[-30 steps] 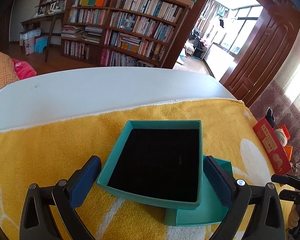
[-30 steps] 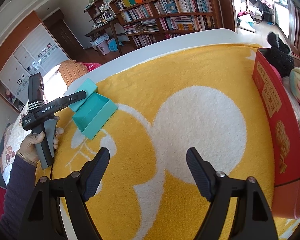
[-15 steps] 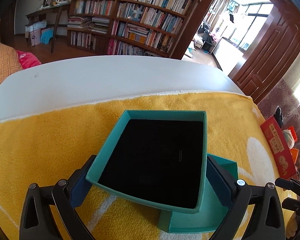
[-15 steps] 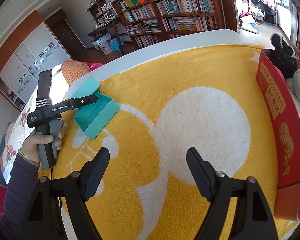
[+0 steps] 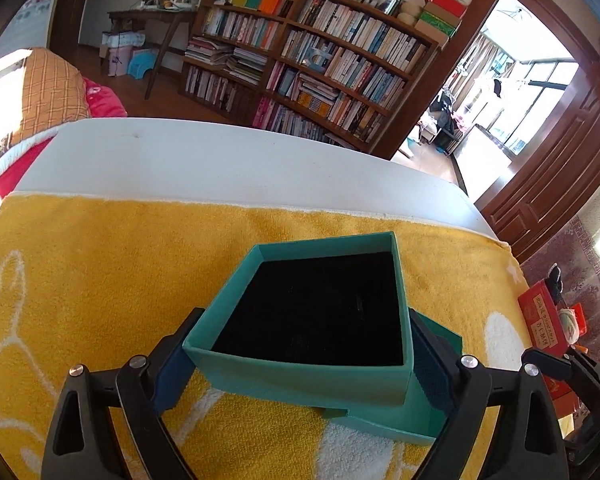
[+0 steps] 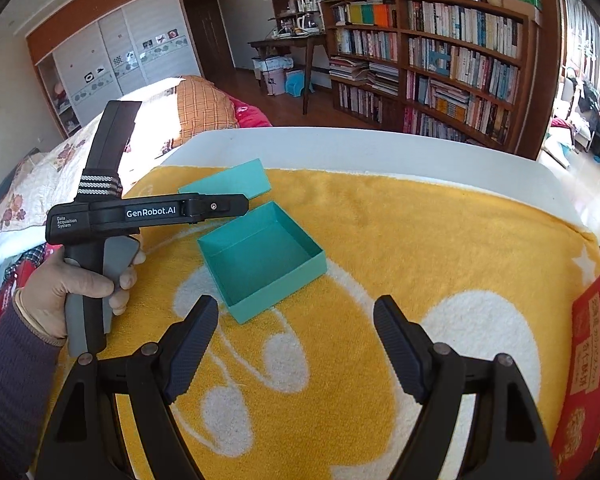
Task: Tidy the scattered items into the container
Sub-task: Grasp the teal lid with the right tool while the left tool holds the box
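Observation:
My left gripper [image 5: 300, 360] is shut on a teal box with a black lining [image 5: 320, 316] and holds it tilted above the yellow towel [image 5: 100, 280]. A second teal box part [image 5: 396, 420] lies under it on the towel. In the right wrist view the open teal box [image 6: 260, 256] lies on the towel and the held teal box [image 6: 228, 182] is raised behind the left gripper [image 6: 220, 208]. My right gripper [image 6: 296, 344] is open and empty, just in front of the open teal box.
A red carton [image 6: 584, 364] with soft items stands at the towel's right edge; it also shows in the left wrist view [image 5: 540, 320]. The white table [image 5: 220, 168] extends beyond the towel. A bookshelf [image 5: 320, 60] and a bed [image 6: 100, 152] stand behind.
My left gripper closed on the black-lined teal box and lifted it off the other part. My right gripper swung left toward the open teal box.

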A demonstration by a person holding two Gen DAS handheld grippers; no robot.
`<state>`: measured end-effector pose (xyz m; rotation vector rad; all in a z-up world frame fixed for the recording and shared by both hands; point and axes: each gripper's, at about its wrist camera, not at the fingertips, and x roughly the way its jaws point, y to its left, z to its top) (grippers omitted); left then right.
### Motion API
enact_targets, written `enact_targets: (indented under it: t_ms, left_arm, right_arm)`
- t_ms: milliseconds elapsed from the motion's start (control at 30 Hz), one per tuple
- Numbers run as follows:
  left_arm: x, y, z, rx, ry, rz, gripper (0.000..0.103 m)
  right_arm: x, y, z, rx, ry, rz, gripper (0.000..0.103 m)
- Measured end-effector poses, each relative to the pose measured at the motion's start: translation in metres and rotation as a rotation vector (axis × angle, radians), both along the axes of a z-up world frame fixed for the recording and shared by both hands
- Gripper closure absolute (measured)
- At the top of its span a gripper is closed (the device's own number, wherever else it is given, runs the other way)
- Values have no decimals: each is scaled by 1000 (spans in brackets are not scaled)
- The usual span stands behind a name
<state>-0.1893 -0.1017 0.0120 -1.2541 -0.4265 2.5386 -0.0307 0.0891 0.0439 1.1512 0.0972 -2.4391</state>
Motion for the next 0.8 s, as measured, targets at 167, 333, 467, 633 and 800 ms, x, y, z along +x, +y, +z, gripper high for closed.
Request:
enact_targets:
  t_ms: [167,333,467,633,800]
  left_arm:
    - [9,-16,9,-36,34,54,9]
    - [7,-34,7,12,24,74,9]
    - [5,-36,4,23,16,68,9]
    - [5,-38,2,39,14,70,9]
    - [5,-36,0,40,12,67,9]
  right_arm:
    - [-23,-34,-15,81,9,148,18]
    - [-27,-52,-24,114,-8,221,18]
    - [-30,-63,-24,182,38,229,18]
    - [-45,-75,-36,282,72,319,15]
    - [-56,-73,-50,266,55,366,2]
